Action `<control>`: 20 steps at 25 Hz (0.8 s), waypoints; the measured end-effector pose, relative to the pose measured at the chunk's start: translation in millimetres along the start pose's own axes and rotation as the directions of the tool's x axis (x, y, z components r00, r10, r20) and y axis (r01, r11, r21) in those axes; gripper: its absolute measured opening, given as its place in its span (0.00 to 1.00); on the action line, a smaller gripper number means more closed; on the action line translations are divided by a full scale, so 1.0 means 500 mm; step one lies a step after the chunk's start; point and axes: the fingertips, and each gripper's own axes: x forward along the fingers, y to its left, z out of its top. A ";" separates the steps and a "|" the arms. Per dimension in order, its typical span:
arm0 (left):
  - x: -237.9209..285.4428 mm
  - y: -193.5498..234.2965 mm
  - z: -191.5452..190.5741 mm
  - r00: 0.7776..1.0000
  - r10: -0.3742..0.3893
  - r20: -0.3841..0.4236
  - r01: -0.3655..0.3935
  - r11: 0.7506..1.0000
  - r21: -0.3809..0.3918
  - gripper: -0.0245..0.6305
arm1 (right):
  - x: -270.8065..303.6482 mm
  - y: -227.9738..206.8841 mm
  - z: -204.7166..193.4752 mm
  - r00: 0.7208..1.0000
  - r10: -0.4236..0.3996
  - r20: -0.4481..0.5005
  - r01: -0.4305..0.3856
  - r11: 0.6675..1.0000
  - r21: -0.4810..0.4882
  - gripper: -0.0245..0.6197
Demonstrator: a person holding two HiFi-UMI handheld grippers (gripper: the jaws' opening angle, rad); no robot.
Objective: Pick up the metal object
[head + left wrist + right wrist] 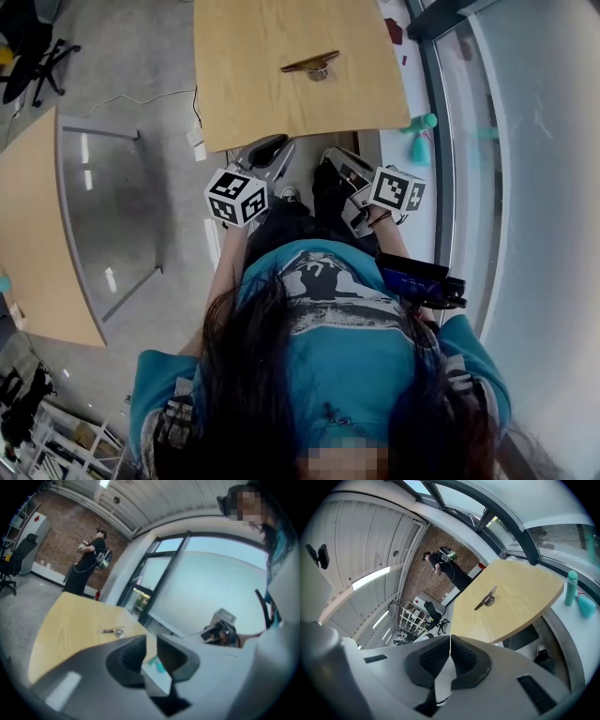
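Note:
The metal object (311,64), a flat brass-coloured bar with a round fitting, lies on the light wooden table (253,94) near its far middle. It also shows on the tabletop ahead in the left gripper view (112,631) and the right gripper view (486,598). Both grippers are held close to my body, short of the table's near edge and well away from the object. My left gripper (267,150) (151,641) has a narrow gap between its pads, with nothing in it. My right gripper (343,167) (450,638) has its pads touching, empty.
A teal bottle (422,136) (570,588) stands on the ledge by the window at the right. A second wooden table (37,244) lies to the left, with an office chair (37,56) beyond it. A person in black (89,559) stands far across the room.

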 end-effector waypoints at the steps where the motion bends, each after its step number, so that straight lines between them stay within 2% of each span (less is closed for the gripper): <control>1: 0.000 0.005 0.000 1.000 0.002 -0.008 -0.002 1.000 -0.005 0.14 | 0.004 0.002 0.003 1.000 0.002 -0.002 -0.002 1.000 0.000 0.06; 4: 0.023 0.018 0.005 0.999 0.005 -0.046 -0.006 1.000 -0.018 0.14 | 0.013 -0.006 0.037 1.000 0.007 -0.002 -0.007 1.000 0.005 0.06; 9: 0.139 0.064 0.007 0.992 0.000 -0.127 -0.010 0.997 -0.079 0.14 | 0.049 -0.070 0.152 1.000 0.016 0.001 -0.016 1.000 0.010 0.06; 14: 0.231 0.106 0.012 0.989 0.001 -0.148 -0.023 0.989 -0.145 0.14 | 0.073 -0.098 0.237 0.999 0.032 -0.020 -0.033 0.999 -0.003 0.06; 17: 0.297 0.132 0.011 0.985 -0.008 -0.173 -0.025 0.982 -0.188 0.15 | 0.082 -0.123 0.281 0.999 0.037 -0.029 -0.037 0.999 0.005 0.06; 18: 0.319 0.138 0.008 0.983 -0.019 -0.184 -0.020 0.977 -0.210 0.19 | 0.085 -0.130 0.293 0.999 0.039 -0.035 -0.039 0.999 0.007 0.06; 20: 0.361 0.153 0.001 0.979 -0.049 -0.196 -0.010 0.958 -0.287 0.23 | 0.092 -0.145 0.313 0.998 0.042 -0.049 -0.042 0.999 0.008 0.06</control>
